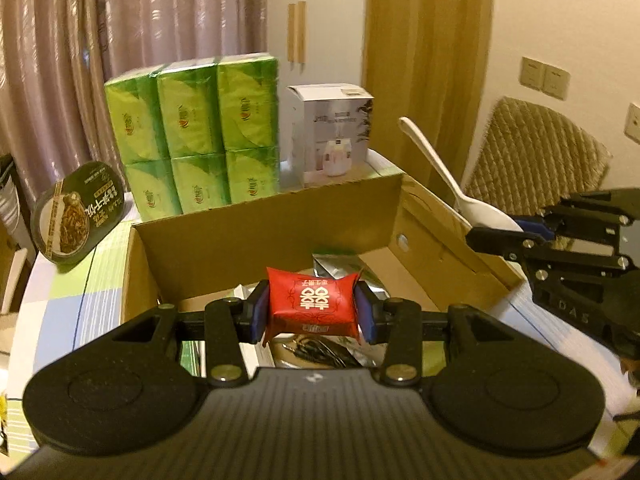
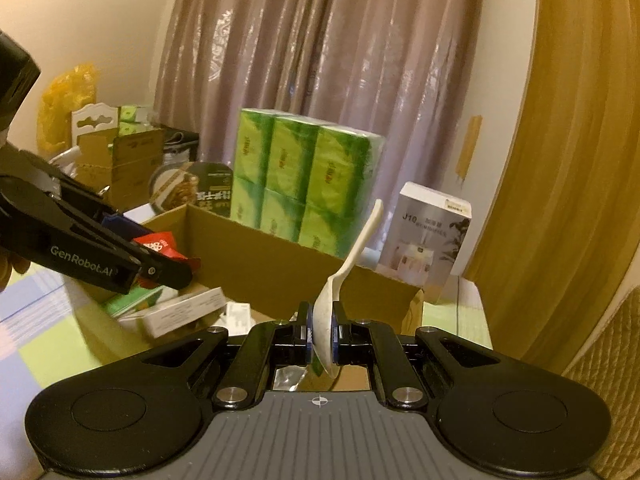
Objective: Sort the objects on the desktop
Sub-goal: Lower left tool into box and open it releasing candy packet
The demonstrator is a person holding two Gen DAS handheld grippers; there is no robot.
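red candy packet pinched above the open cardboard box; white plastic spoon held bowl-down, handle tilted up.

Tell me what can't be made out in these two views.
- Cardboard box contents: left wrist view, mostly hidden by the left gripper and its red packet.
- Box floor: right wrist view, hidden by the right gripper holding the white spoon.
- White carton small print: too small.

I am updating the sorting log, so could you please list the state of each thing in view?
Left gripper: shut on the red packet.
Red packet: held above the box.
Right gripper: shut on the white spoon.
White spoon: gripped by its bowl, handle up.
Cardboard box: open, items inside.
Green tissue pack: upright, wrapped.
White carton: upright, closed.
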